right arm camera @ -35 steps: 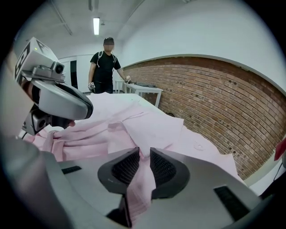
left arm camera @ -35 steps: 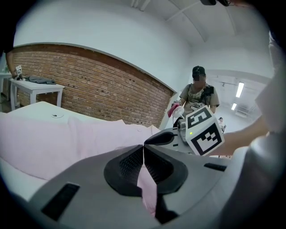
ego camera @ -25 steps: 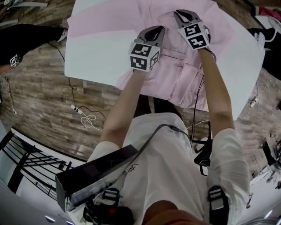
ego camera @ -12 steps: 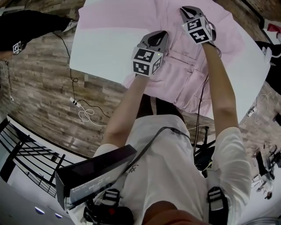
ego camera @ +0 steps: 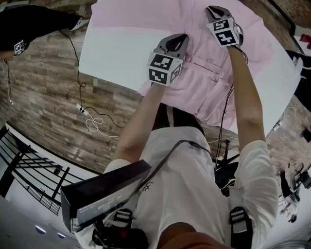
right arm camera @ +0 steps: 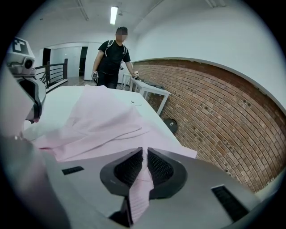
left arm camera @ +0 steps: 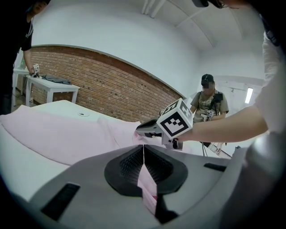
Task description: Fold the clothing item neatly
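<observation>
By my judgement the folding has barely begun. On the hard white table [ego camera: 112,58], bare at eleven o'clock in the head view, the pink garment [ego camera: 141,19] lies mostly spread from eleven to one o'clock, loosely creased, its near part draping over the edge. The left gripper [ego camera: 178,40], at twelve o'clock, is clenched on a thin pinch of cloth. The right gripper [ego camera: 214,9], at one o'clock, clamps another fold. The fabric looks light, smooth and limp.

Pink garment [ego camera: 200,69], possibly shirt, on white table [ego camera: 112,53]
</observation>
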{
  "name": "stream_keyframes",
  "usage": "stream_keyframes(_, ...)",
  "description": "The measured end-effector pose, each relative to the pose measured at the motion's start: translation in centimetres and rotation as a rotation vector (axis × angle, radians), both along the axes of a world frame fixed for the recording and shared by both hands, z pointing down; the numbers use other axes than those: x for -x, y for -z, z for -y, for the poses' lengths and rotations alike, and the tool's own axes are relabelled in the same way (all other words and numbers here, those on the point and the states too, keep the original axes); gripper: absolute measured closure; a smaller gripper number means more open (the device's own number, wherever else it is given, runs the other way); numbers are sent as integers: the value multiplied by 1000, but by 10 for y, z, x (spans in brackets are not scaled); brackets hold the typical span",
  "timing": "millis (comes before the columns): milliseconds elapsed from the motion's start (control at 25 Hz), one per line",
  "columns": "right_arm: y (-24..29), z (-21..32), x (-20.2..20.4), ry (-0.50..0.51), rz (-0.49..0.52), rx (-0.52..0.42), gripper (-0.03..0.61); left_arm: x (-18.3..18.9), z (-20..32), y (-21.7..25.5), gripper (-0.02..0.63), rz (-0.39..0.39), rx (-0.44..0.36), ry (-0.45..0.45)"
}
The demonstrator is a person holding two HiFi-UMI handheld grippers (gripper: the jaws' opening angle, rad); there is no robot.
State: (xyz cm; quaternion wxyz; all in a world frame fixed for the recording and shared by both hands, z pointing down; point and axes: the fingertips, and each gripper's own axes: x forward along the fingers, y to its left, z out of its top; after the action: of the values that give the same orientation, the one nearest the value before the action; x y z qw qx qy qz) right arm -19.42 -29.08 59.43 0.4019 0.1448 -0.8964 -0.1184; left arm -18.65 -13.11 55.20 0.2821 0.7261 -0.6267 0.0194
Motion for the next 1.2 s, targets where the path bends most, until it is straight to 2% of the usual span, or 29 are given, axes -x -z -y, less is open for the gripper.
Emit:
stream_keyframes(240, 6, -3, 8, -4, 29, 5, 529, 2, -5, 2, 612, 1, -3, 1)
stream_keyframes(440, 16, -3, 3, -54, 85, 40, 521, -1, -6, 5, 612, 2, -9, -3)
stream_keyframes(760, -2, -9, -20, -89, 52, 70, 522, -6, -6, 6, 612, 7, -7, -18)
stream_keyframes(1200, -21, -18, -17, -86, 27, 87, 522, -3, -14, 5, 612, 22, 5, -2)
